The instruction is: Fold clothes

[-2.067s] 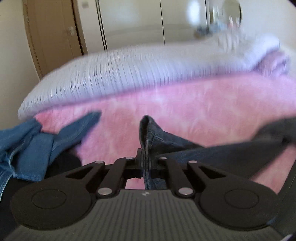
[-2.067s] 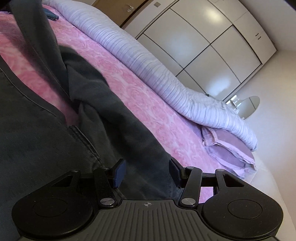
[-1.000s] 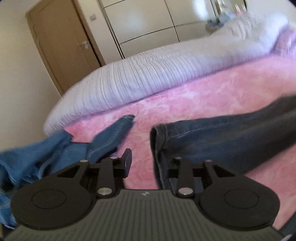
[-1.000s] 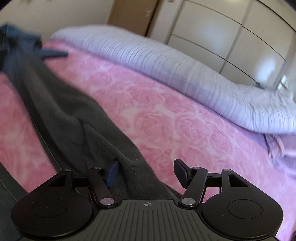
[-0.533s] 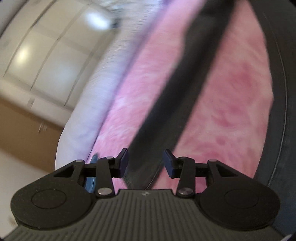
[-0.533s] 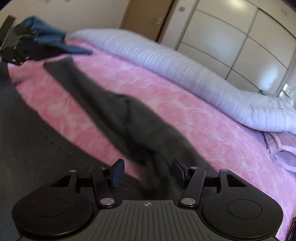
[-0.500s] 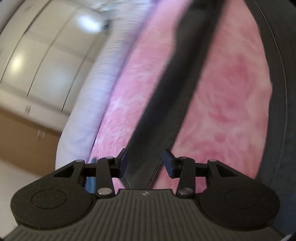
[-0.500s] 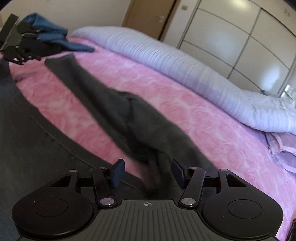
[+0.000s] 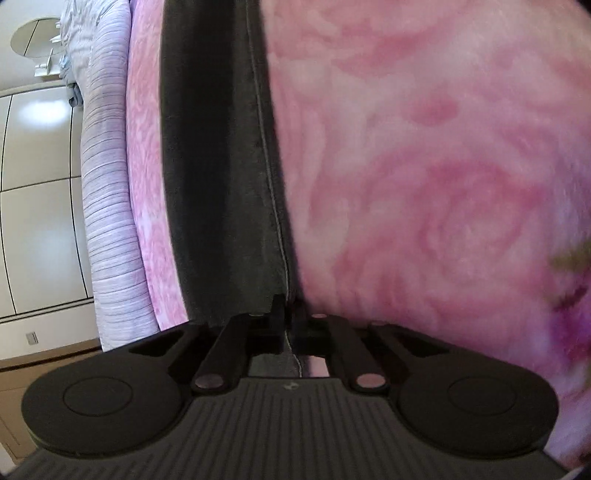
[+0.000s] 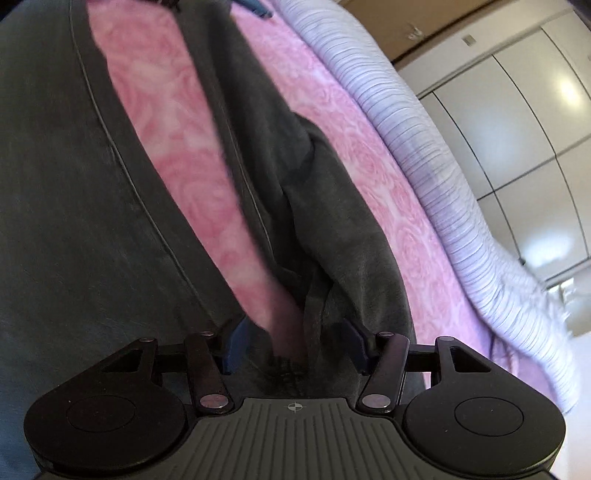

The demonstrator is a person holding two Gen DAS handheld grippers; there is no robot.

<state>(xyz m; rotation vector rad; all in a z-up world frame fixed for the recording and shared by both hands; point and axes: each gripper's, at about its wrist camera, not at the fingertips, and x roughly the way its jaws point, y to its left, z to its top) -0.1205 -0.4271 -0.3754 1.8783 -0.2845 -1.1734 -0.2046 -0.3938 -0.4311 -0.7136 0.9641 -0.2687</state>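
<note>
A bed fills both views, covered by a fuzzy pink blanket with a rose pattern. Along its far side lies a long rolled duvet, pale lilac with fine dark ribbing. Beyond it stands a wardrobe of glossy white panels split by thin dark lines, and a strip of tan wood door shows next to it. One round mirror hangs on the wall in the left view.

One pair of dark grey jeans lies spread on the blanket, soft and slightly faded, with pale stitching along the seams. Two legs can be counted in the right view: a broad one at the left and a narrower, creased one running up the middle, pink showing between them. A scrap of blue cloth peeks at the top edge.

The left gripper has its jaws together, clamped on a seamed edge of the jeans. The right gripper has its blue-padded jaws apart, straddling the cloth near the crotch, gripping nothing
</note>
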